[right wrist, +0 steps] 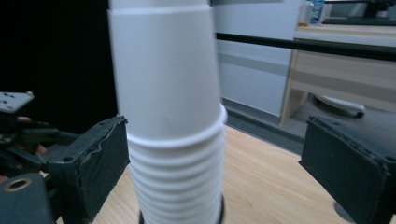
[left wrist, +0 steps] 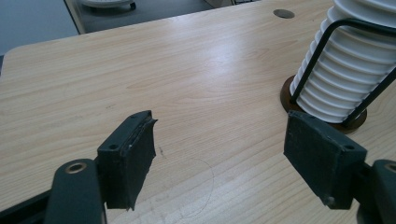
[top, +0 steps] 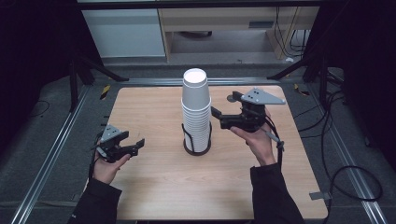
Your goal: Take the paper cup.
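The right gripper (top: 214,112) sits right of centre in the high view, jaws spread wide and pointing left at the stack of white paper cups (top: 195,109), just short of it. In the right gripper view the stack (right wrist: 170,116) rises between the two apart pads, touching neither. The stack stands upside down in a black wire holder (top: 196,140) at the middle of the wooden table (top: 154,182). At lower left, the left gripper (top: 140,143) hangs open, holding nothing, well apart from the stack.

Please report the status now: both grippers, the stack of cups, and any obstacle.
Left gripper open, low over table. Right gripper open beside cup stack, jaws not touching. Stack upright in wire holder. Nothing in the way.
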A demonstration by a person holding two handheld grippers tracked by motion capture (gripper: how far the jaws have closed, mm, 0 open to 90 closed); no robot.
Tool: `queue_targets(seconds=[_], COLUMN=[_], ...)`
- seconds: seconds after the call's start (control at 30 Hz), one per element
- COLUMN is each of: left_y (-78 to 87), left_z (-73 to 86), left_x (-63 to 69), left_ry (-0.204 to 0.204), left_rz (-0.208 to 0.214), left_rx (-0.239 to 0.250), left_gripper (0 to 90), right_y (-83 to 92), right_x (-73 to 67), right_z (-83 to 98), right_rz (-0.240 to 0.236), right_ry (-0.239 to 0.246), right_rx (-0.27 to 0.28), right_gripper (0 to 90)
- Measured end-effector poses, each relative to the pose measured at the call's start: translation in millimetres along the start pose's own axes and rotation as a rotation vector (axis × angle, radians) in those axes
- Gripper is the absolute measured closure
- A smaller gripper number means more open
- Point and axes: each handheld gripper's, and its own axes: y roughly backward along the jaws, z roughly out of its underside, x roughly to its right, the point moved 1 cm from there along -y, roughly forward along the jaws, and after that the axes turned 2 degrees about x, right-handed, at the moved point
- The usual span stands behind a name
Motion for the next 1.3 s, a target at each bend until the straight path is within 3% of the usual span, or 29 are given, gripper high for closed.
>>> queue_targets(seconds=[0.2, 0.53, 0.77, 1.0, 1.3], left_y=[-2.4, -1.0, -2.9, -4.7, -4.2], left_z=[0.3, -0.5, -0.1, 1.2, 1.2], left_x=[1.3, -0.1, 1.6, 2.5, 1.8], left_ry=[-0.009, -0.002, -0.008, -0.008, -0.004], left_rz=[0.001, -0.002, 0.004, 0.008, 0.006], left_rx=[-0.005, 0.003, -0.007, -0.015, -0.014], left_gripper=[23.7, 23.6, 23.3, 23.1, 23.1], right_y=[-26.2, -58.0, -71.1, -82.1, -88.7], right_x=[-16.5, -19.2, -17.5, -25.0, -23.6], right_z=[-16.3, -17.6, -13.0, -13.7, -10.5], right_rz=[-0.039, -0.054, -0.071, -0.068, -0.060], right_ry=[0.038, 0.009, -0.006, 0.034, 0.023], right_rx=[0.022, 0.003, -0.018, -0.029, -0.046], right_gripper=[7.3, 6.7, 5.9, 6.1, 11.0])
